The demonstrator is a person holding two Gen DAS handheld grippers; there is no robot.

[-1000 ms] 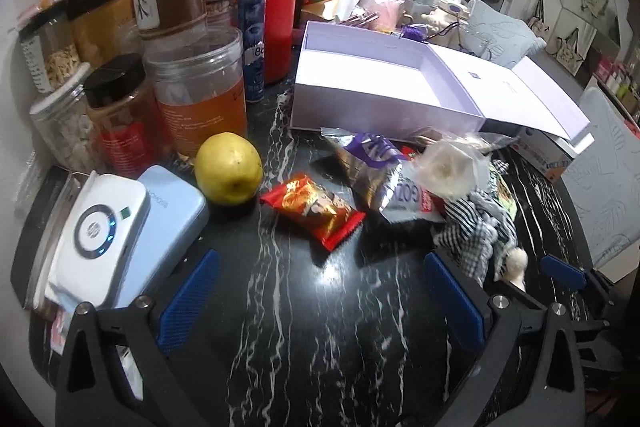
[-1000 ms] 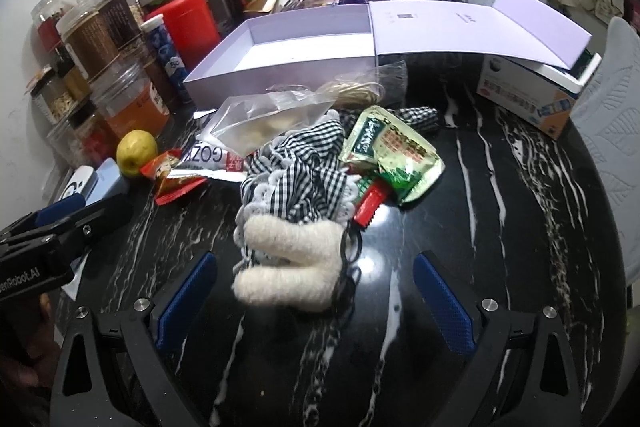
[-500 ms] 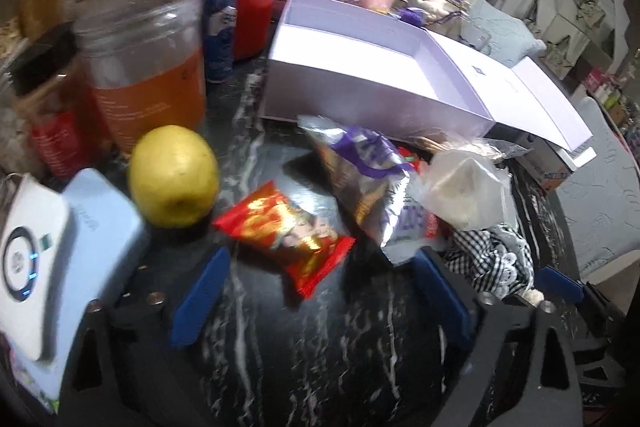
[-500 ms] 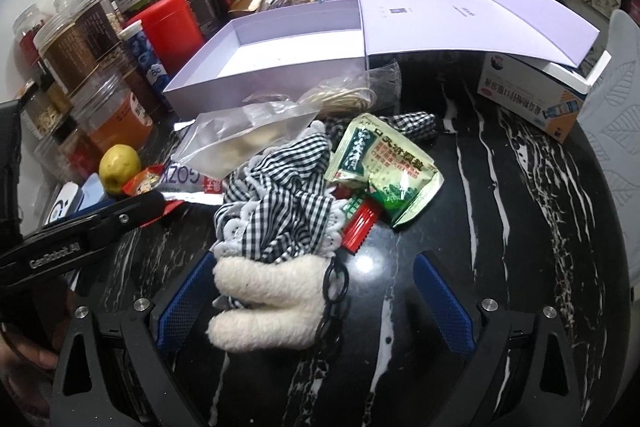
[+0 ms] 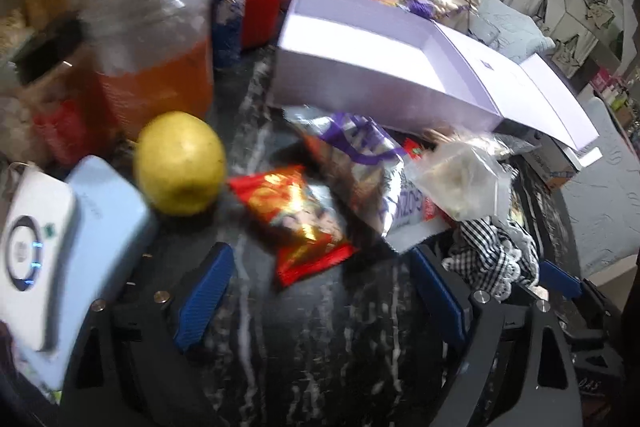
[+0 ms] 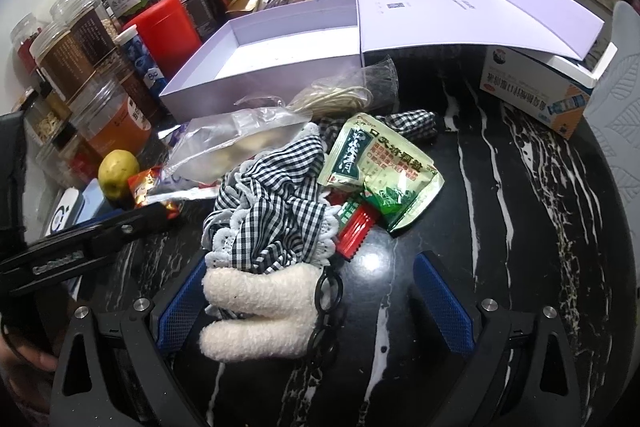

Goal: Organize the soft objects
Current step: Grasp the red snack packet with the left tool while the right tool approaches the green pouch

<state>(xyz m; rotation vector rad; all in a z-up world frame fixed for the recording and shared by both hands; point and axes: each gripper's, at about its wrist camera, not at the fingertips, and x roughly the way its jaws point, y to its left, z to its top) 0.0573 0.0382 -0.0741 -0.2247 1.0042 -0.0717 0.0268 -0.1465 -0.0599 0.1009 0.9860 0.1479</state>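
My left gripper [image 5: 320, 291] is open, low over the black marble table [image 5: 320, 355]. The near corner of a red snack packet [image 5: 296, 223] lies between its fingertips, with neither pad touching it. Behind the packet lie a silver and purple bag [image 5: 360, 163] and a clear plastic bag [image 5: 460, 179]. My right gripper [image 6: 312, 303] is open around the white fleece legs of a plush doll in a checked dress [image 6: 272, 211]. Its left pad is close to the legs and its right pad stands well clear. An open lilac box [image 6: 280, 55] stands behind the pile.
A lemon [image 5: 180, 163], a pale blue device [image 5: 100, 227] and several jars [image 5: 156, 67] crowd the left. A green sachet [image 6: 380, 171] and a red-capped item [image 6: 356, 231] lie beside the doll. A carton [image 6: 536, 95] props up the box lid at the right.
My left gripper has moved forward and down toward the red packet, and its jaws have narrowed a little. The doll now sits slightly nearer between the right fingers.
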